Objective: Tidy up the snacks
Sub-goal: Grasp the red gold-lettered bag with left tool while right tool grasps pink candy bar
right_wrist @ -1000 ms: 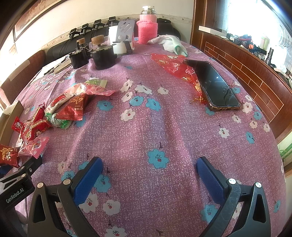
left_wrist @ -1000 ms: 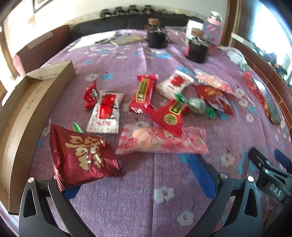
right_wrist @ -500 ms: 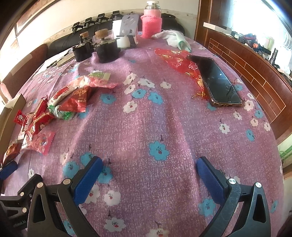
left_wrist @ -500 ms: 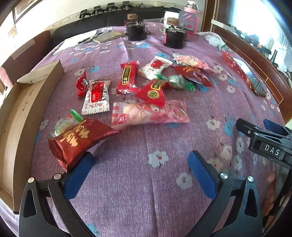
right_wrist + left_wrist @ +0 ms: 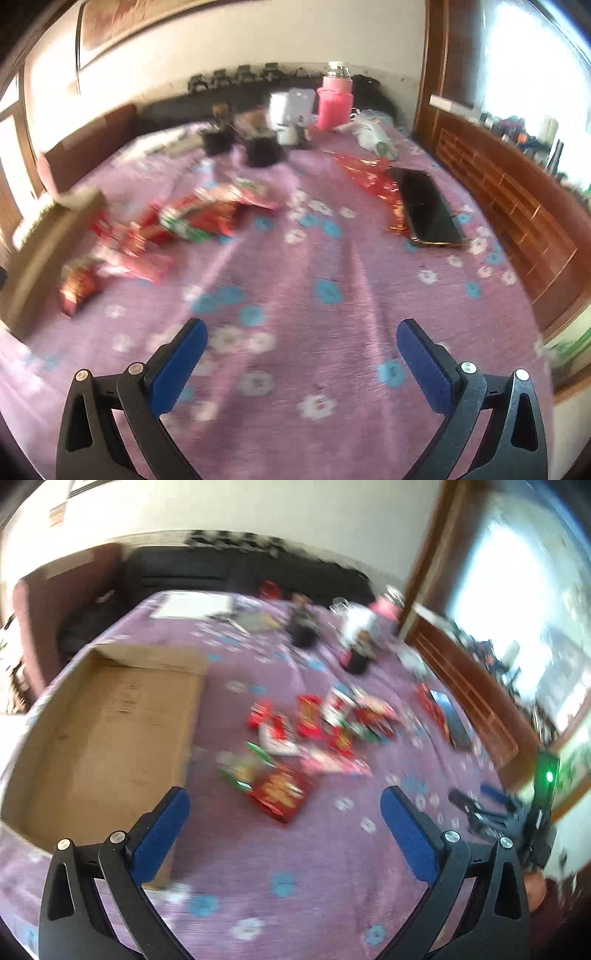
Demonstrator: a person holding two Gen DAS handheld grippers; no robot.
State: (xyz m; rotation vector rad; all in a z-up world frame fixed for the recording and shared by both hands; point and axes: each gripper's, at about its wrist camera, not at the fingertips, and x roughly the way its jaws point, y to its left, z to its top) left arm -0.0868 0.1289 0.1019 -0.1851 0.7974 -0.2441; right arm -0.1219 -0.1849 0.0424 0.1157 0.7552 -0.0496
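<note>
Several wrapped snacks lie in a loose pile on the purple flowered tablecloth; both views are blurred. A dark red packet lies nearest my left gripper, which is open, empty and raised above the cloth. An open cardboard box lies flat at the left. My right gripper is open and empty above the cloth; the snack pile, the red packet and the box are to its left.
A black phone lies on a red wrapper at the right. Dark jars, a white cup, a pink bottle and a white cloth stand at the back. A wooden ledge borders the right.
Both grippers have pulled back and risen, so more of the table shows. The dark red packet that stood against my left finger now lies flat on the cloth, apart from it.
</note>
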